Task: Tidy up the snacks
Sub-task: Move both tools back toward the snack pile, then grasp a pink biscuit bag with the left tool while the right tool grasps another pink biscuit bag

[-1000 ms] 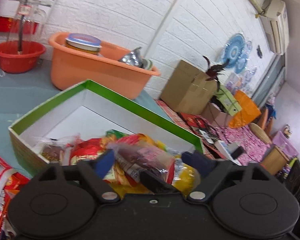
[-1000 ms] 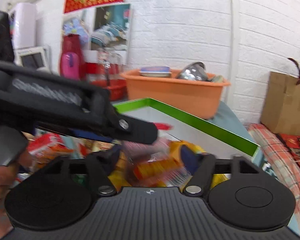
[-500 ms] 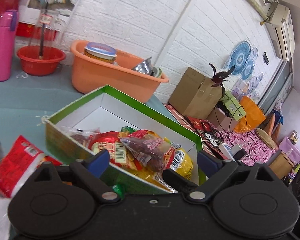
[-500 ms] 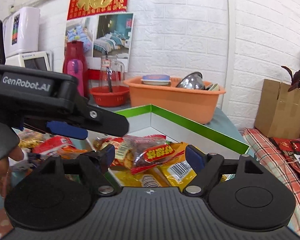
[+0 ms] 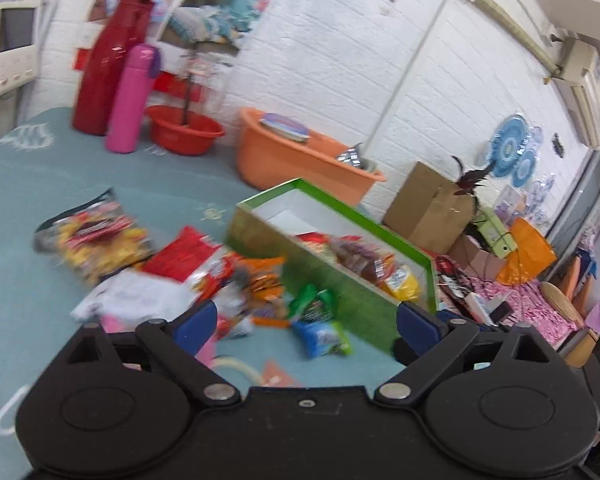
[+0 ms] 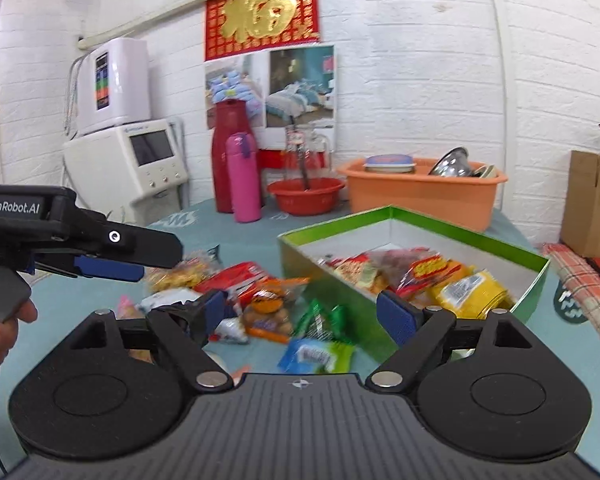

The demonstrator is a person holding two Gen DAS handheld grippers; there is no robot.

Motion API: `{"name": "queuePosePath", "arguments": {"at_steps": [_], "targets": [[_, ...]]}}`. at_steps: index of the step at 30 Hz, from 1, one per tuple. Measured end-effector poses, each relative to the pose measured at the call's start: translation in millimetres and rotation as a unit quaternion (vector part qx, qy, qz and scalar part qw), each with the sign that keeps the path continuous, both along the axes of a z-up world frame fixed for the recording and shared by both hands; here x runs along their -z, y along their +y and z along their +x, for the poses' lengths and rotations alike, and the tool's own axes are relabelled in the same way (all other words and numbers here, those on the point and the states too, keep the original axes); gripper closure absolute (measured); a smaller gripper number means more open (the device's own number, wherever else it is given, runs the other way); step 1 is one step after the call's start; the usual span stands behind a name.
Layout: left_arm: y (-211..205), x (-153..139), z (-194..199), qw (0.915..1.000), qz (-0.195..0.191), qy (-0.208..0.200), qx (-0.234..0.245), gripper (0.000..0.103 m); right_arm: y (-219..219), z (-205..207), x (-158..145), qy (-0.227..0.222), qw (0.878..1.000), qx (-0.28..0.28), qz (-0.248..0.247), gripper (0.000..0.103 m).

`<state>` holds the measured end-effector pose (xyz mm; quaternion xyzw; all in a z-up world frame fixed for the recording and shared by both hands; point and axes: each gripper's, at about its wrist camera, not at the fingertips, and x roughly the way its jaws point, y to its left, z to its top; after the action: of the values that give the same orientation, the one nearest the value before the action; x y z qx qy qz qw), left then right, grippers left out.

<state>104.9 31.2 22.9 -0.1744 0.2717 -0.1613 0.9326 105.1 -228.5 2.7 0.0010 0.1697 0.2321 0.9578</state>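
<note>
Green box (image 6: 363, 300) sits just beyond right claw (image 6: 305, 314).

A lived-in room of a home is shown, cluttered with household goods. White-painted brick walls are seen ahead of the grippers, hung with a red and gold good-luck poster (image 6: 262, 8) and bedding pictures (image 6: 270, 86). A table covered in a teal cloth (image 5: 40, 200) is spread in front, and on its far side are set a red thermos jug (image 6: 228, 156), a pink flask (image 6: 242, 178), a red basin (image 6: 305, 196) and an orange tub (image 6: 421, 194) filled with dishes. A water purifier (image 6: 114, 84) is placed far left. Cardboard boxes (image 5: 429, 202) and an air conditioner (image 5: 583, 80) are seen to the right.
</note>
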Motion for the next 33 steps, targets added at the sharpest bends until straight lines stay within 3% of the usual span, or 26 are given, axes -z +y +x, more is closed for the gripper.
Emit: {"name": "queuePosePath", "arguments": {"at_steps": [5, 9, 17, 29, 33], "targets": [[48, 18, -9, 0.9968, -0.012, 0.033, -0.071, 0.0, 19, -7, 13, 0.029, 0.999, -0.023, -0.007, 0.0], [75, 32, -10, 0.9945, -0.036, 0.047, -0.087, 0.0, 39, -7, 23, 0.056, 0.997, -0.045, -0.008, 0.0], [92, 57, 2, 0.9934, -0.082, 0.069, -0.038, 0.0, 79, -6, 38, 0.081, 0.991, -0.099, -0.031, 0.0], [91, 71, 14, 0.9933, -0.085, 0.077, 0.012, 0.0, 116, 24, 52, 0.118, 0.98, -0.157, -0.026, 0.0], [92, 74, 20, 0.9919, -0.097, 0.08, 0.017, 0.003, 123, 29, 52, 0.119, 0.979, -0.161, -0.031, 0.008]]}}
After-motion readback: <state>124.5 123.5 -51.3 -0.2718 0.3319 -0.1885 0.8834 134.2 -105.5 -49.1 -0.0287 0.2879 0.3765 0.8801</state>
